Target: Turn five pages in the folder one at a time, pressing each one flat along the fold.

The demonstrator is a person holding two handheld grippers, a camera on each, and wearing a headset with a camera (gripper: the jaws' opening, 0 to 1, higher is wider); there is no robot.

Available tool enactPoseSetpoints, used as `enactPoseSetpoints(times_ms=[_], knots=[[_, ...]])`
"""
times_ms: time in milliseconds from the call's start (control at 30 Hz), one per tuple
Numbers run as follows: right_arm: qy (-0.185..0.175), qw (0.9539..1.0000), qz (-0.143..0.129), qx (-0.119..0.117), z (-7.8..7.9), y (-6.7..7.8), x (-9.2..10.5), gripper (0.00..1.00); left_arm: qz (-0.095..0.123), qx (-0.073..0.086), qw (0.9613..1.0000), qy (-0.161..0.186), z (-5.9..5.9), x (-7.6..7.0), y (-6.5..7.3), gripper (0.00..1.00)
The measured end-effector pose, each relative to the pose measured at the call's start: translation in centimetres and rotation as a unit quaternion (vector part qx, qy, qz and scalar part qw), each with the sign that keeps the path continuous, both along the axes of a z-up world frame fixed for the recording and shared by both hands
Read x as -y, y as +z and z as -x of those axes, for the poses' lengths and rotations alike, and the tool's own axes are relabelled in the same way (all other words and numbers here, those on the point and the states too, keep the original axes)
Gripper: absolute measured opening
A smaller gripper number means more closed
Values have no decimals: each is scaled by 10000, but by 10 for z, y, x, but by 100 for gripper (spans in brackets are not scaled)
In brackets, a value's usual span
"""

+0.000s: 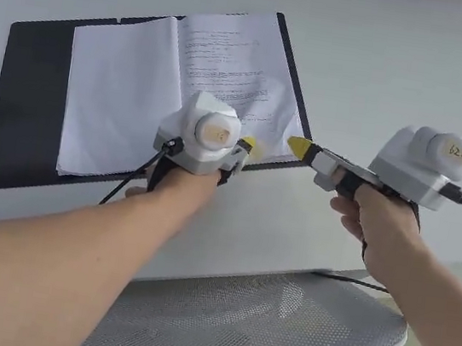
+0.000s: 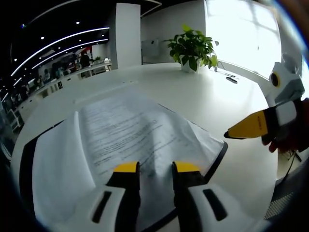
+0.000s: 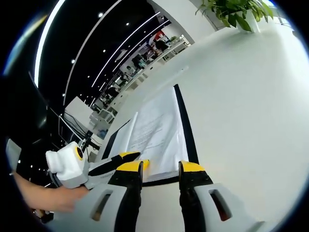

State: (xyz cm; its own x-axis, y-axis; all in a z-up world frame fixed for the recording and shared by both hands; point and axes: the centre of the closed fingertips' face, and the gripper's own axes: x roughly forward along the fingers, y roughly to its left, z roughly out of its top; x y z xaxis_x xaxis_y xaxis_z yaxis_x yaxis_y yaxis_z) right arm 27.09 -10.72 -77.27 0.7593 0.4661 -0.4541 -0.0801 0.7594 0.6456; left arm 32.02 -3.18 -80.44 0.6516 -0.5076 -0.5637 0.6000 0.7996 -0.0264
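The folder [image 1: 25, 110] lies open on the white table [image 1: 384, 65], up towards eleven o'clock from where the person sits. Its black cover is spread flat. A blank sheet [image 1: 117, 97] lies on the nine o'clock side of the fold [image 1: 175, 79], and a printed page [image 1: 229, 61] lies on the three o'clock side.

The left gripper [image 2: 156, 168] sits low over the printed page near its five o'clock corner. Its claw is narrow, with a small gap between the yellow tips. Paper shows through that gap, and I cannot tell whether the tips touch the sheet. In the left gripper view the page humps a little just ahead of the tips. That corner looks like the sensible place to be, since the free edge is loosest there and one leaf can be teased away from the stack without dragging its neighbours.

The right gripper [image 3: 161, 166] hangs just off the folder's edge, at three o'clock from the left one and pointing back at it. Its claw is also only slightly apart and holds nothing. To my eye it is parked there as the helper, ready to pin the cover or catch the lifted edge.

I would say a page turn is only being set up. The leaf is not yet raised, and the pressing along the fold comes later.
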Motion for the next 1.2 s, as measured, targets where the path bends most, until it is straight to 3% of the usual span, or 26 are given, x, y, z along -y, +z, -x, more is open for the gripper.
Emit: enactPoseSetpoints(times_ms=[533, 1000, 1200], knots=[[180, 9996, 123, -169, -10, -14, -7, 27, 23, -6, 10000, 96, -6, -3, -3, 21], [128, 9997, -40, -219, -10, -10, -7, 1, 21, -18, 10000, 85, -5, -3, -4, 21], [143, 9998, -62, -99, -12, -3, -10, 0, 19, -22, 10000, 77, -5, -3, -4, 21]])
